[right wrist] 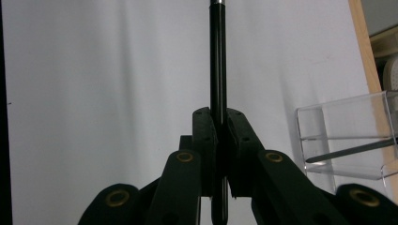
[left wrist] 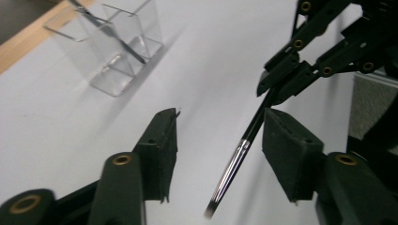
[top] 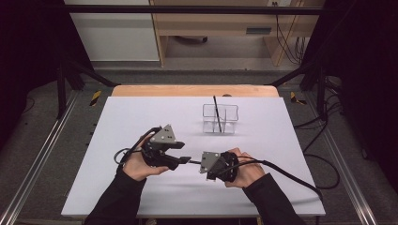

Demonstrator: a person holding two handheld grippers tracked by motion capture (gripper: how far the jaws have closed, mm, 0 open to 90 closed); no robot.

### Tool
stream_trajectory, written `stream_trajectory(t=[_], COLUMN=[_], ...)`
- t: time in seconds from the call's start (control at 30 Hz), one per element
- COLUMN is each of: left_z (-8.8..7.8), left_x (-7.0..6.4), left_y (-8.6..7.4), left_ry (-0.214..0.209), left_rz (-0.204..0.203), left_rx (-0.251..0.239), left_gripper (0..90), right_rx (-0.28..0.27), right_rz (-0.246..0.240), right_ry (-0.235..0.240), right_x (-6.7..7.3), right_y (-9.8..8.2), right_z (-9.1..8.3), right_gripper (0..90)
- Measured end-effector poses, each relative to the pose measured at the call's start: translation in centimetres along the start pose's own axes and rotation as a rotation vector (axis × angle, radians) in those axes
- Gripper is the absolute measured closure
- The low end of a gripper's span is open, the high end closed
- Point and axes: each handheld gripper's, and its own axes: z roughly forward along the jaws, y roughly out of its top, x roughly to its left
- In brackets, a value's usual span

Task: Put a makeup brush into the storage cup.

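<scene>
Passing a slim black pen (right wrist: 218, 56) from one gripper to the other, near the clear organizer (top: 220, 119) on the white table (top: 141, 117).

Clamped tight on the pen's dark barrel, the right gripper (right wrist: 218, 122) holds it out level toward the left gripper (left wrist: 218, 140), probably so it can carry the pen alone. The left jaws stand apart on either side of the pen's silver end, their pads not pressing it. Beyond both hands, farther from the person, the organizer already holds another black pen (top: 217, 114) leaning in one compartment, so this pen likely belongs there next.
</scene>
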Motion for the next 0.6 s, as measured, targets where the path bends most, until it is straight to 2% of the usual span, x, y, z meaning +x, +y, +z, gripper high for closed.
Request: stream_trajectory(t=[0.2, 0.3, 0.6], left_z=[-1.0, -1.1, -1.1], left_x=[0.7, 0.9, 0.8], left_y=[-1.3, -1.9, -3.3], left_ry=[0.069, 0.082, 0.116], left_rz=[-0.063, -0.086, -0.135], left_rx=[-0.068, -0.085, -0.119], left_gripper=[29.3, 24.9, 17.2], right_rx=[-0.002, -0.012, -0.048], right_rz=[0.069, 0.11, 0.189], right_ry=[0.002, 0.004, -0.006], right_x=[-0.5, -0.8, -0.9], right_y=[-0.8, -1.3, -2.5], right_z=[0.3, 0.4, 0.9], right_gripper=[84.0, 84.0, 84.0])
